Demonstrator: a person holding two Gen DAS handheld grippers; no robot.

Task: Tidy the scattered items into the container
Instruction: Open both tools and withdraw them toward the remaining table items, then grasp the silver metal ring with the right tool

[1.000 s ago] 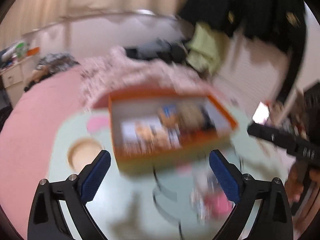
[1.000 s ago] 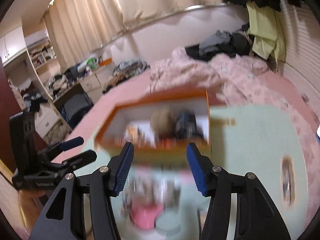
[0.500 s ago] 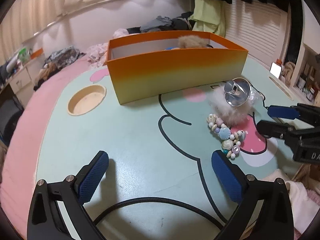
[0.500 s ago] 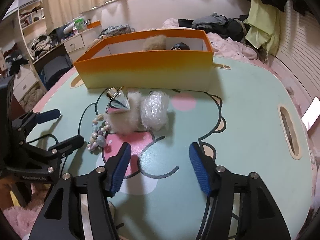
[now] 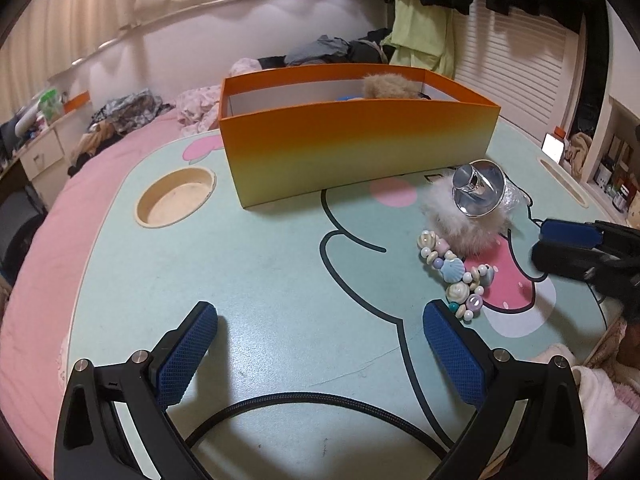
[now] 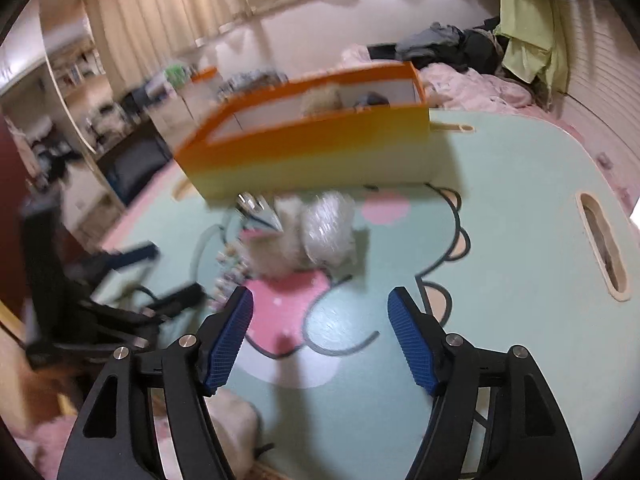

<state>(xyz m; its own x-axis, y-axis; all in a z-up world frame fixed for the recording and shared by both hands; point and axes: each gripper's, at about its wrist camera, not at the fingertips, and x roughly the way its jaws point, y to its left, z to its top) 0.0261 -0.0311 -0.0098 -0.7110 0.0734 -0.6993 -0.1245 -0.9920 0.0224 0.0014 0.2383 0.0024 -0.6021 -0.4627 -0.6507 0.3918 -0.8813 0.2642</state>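
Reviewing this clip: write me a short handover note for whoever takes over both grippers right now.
Left gripper: open, empty, over the table.
Right gripper: jaws opening, nothing between them.
Orange box already holds a beige fluffy item and others.
Still on the table, in front of the box: white fluffy piece with silver funnel-shaped cap, bead string, clear plastic-wrapped bundle.
Left: move these into the box.

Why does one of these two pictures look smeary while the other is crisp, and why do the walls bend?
Left wrist view: sharp, the bead string and the shiny silver funnel with its glare read clearly. Right wrist view: motion blur smears the orange box and fluffy white item, worst at the left. Both views: fisheye lenses curve straight lines and darken the corners.
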